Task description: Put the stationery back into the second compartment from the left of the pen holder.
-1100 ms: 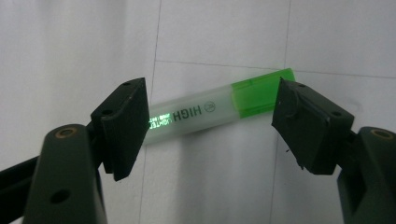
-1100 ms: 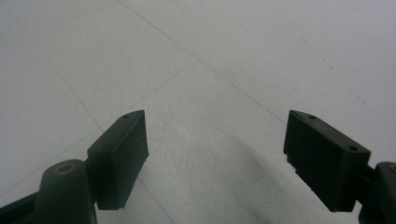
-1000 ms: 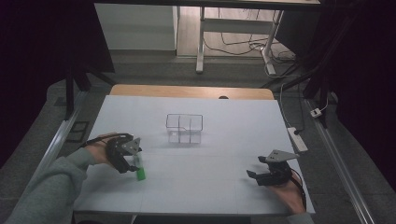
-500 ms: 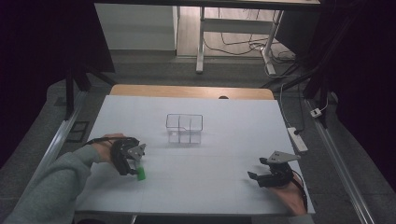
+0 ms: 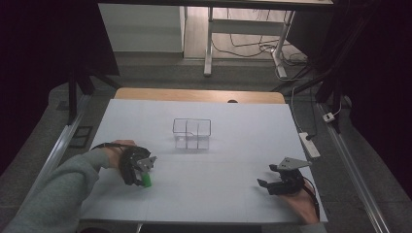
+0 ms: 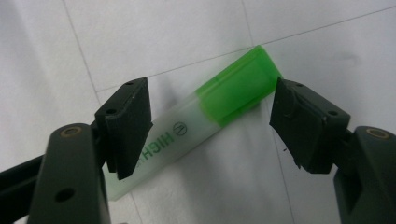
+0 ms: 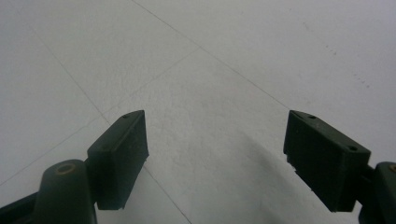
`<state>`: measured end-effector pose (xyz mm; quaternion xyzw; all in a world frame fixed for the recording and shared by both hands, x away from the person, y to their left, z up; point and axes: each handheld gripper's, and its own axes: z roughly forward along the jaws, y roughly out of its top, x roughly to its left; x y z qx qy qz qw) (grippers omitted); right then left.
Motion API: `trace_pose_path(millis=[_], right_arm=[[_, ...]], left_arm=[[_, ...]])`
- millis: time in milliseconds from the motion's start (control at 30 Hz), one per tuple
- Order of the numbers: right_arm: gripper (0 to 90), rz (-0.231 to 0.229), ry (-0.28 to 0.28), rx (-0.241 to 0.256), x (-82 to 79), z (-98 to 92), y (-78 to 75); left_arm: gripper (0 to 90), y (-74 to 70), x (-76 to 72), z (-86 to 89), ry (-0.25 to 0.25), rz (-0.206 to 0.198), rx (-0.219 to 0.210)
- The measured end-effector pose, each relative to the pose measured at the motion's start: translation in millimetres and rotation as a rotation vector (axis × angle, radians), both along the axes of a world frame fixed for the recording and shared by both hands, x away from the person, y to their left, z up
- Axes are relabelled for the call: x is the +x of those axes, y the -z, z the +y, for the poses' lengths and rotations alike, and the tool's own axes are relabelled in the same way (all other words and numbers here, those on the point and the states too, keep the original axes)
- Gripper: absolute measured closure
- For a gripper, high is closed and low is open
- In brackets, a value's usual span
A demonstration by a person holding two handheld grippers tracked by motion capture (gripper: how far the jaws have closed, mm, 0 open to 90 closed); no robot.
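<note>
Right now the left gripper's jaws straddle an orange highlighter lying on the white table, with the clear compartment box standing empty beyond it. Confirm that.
One detail is wrong: the highlighter is green, not orange, as the left gripper view shows. The rest holds: the left gripper has its open jaws either side of it on the white table, and the clear compartment box looks empty in the high view.

Your left black two-jaw gripper [image 5: 141, 171] points down at the near-left of the table, jaws parted, grey-sleeved forearm [image 5: 53, 194] angled in. Your right black two-jaw gripper [image 5: 266, 183] rests low near-right, jaws wide apart.
</note>
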<state>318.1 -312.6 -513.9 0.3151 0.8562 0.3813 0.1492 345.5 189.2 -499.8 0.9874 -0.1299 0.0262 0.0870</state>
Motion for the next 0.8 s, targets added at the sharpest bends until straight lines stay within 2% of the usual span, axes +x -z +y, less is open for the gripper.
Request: trace_pose_path(millis=[200,433,800], right_arm=[[21.5,0.004,-0.001,-0.004,0.3,0.6,0.6],[21.5,0.004,-0.002,-0.006,0.4,1.1,0.6],[21.6,0.006,-0.005,-0.008,0.5,1.4,1.2]], left_arm=[[31.7,2.1,0.7,-0.9,0.023,0.031,0.004],[35.4,8.9,0.1,-9.8,0.062,0.054,0.042],[47.0,7.9,2.4,-8.6,0.076,0.065,0.027]])
